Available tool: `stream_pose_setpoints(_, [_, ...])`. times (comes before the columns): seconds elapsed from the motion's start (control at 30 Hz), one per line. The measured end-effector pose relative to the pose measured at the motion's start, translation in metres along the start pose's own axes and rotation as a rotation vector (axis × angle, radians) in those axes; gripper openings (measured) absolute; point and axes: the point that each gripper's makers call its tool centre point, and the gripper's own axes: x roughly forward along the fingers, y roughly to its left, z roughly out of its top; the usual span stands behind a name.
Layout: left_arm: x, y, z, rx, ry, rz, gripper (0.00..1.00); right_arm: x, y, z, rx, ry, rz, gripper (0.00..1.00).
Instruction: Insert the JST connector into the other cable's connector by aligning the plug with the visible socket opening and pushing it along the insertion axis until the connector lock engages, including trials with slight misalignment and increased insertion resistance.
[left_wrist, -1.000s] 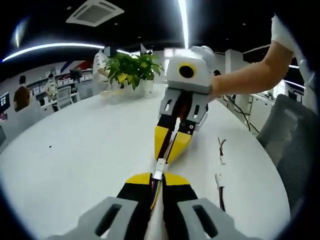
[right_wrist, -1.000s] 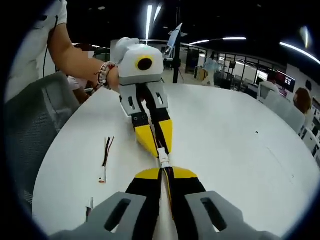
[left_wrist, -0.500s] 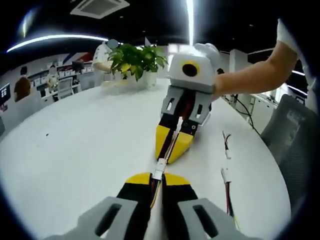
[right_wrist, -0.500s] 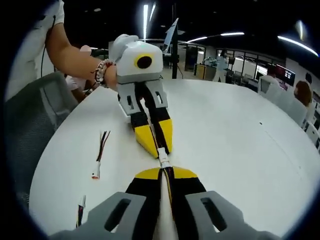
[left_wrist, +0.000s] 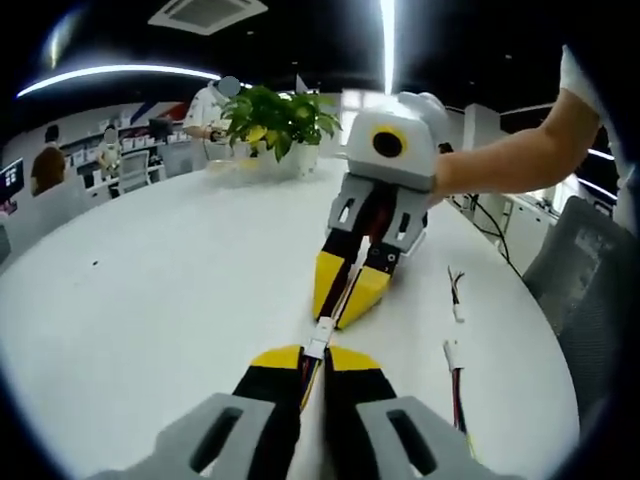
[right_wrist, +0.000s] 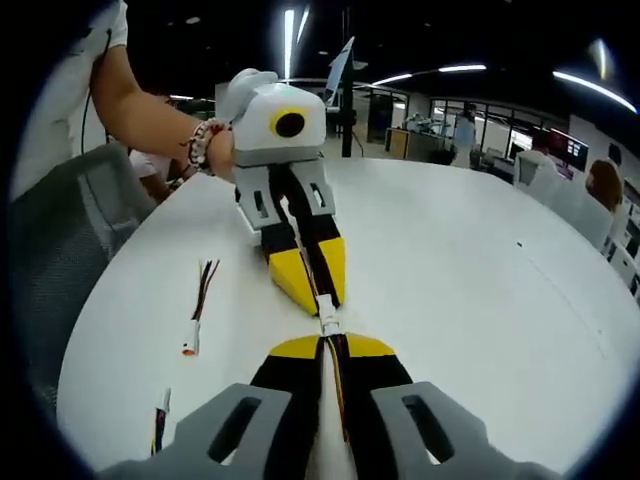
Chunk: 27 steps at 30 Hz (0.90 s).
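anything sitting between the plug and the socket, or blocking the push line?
Nothing visible. The two white connectors meet tip to tip between the left hand-held gripper and the right hand-held gripper, each shut on its own cable. The spare cables lie off to the side on the white table, clear of the insertion axis.

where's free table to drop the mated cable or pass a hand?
Free: the broad white table on the side away from the spare cables, and the stretch towards the plant. Crowded: the centre, where left gripper and right gripper meet at the connector, and the chair-side edge with spare cables.
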Motion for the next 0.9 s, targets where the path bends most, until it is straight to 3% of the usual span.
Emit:
stream_pose_setpoints(0.37, [-0.001, 0.001, 0.000, -0.016, 0.002, 0.007, 0.02, 0.001, 0.000, 0.000, 0.013, 0.018, -0.009, 0.09])
stream_pose_setpoints(0.43, [-0.002, 0.001, 0.000, -0.008, 0.002, 0.004, 0.07, 0.000, 0.000, 0.001, 0.022, 0.010, -0.014, 0.15])
stream_pose_setpoints(0.63, [-0.010, 0.000, 0.006, -0.016, -0.019, 0.010, 0.18, -0.010, -0.001, 0.009, 0.027, -0.003, -0.033, 0.13])
stream_pose_setpoints(0.77, [-0.024, 0.001, 0.018, -0.046, -0.063, 0.030, 0.20, -0.023, 0.002, 0.015, 0.026, -0.001, -0.050, 0.14])
stream_pose_setpoints(0.9, [-0.035, -0.002, 0.029, -0.051, -0.086, 0.048, 0.29, -0.037, 0.006, 0.023, 0.021, -0.013, -0.079, 0.14])
